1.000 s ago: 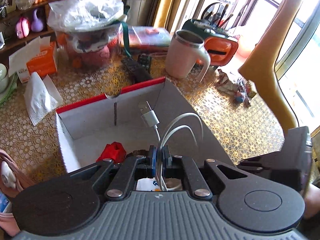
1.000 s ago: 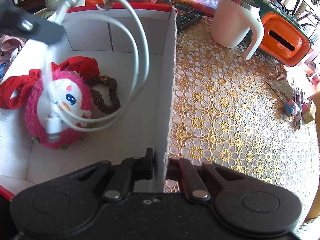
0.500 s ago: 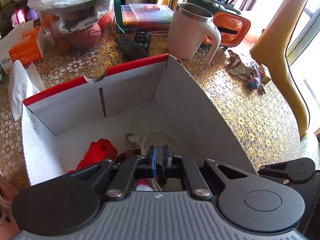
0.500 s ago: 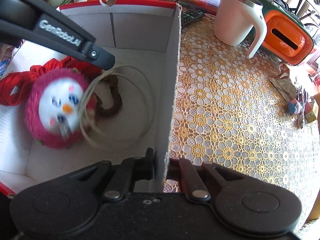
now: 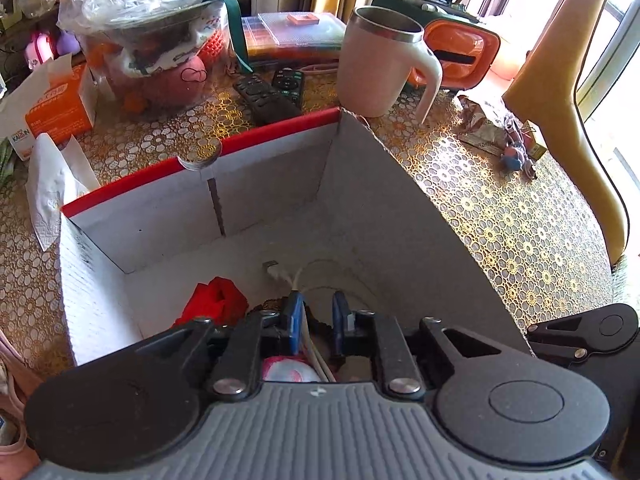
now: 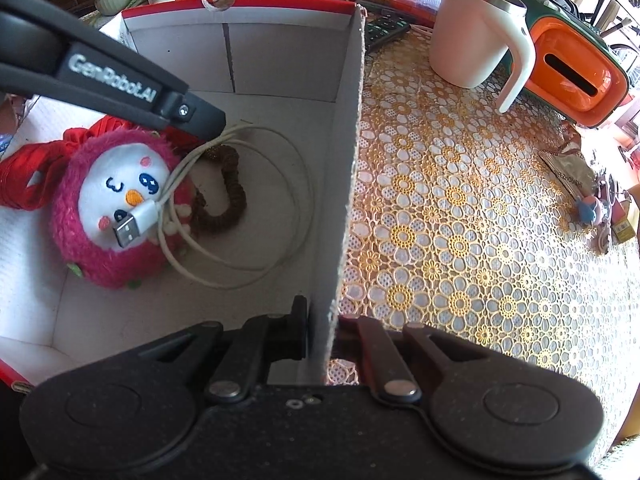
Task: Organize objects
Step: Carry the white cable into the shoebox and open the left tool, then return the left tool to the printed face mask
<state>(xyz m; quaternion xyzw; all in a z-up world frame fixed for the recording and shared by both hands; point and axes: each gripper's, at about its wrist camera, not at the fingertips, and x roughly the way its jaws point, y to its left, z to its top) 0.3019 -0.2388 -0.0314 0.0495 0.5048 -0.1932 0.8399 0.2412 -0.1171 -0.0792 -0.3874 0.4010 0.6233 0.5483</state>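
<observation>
cable [image 6: 240, 216]: coiled flat, plug lower-left | left jaws just opening, cable between | right jaws pinching box wall [image 6: 344, 184]

Beyond my work I note a pale mug [image 5: 376, 60], two remotes [image 5: 276, 94], an orange tissue box [image 5: 56, 108] on the gold-patterned surface [image 6: 460, 240].

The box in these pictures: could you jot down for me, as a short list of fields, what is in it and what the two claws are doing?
box: white cardboard box with a red rim, standing on a gold flowered tablecloth
inside: pink plush toy, red cloth, brown hair tie, white cable
cable: coiled on the box floor, its plug lying on the toy
left claw: down in the box, jaws just opened, cable between them, not pinched
right claw: shut on the box's side wall
beside box: mug, orange case
</observation>
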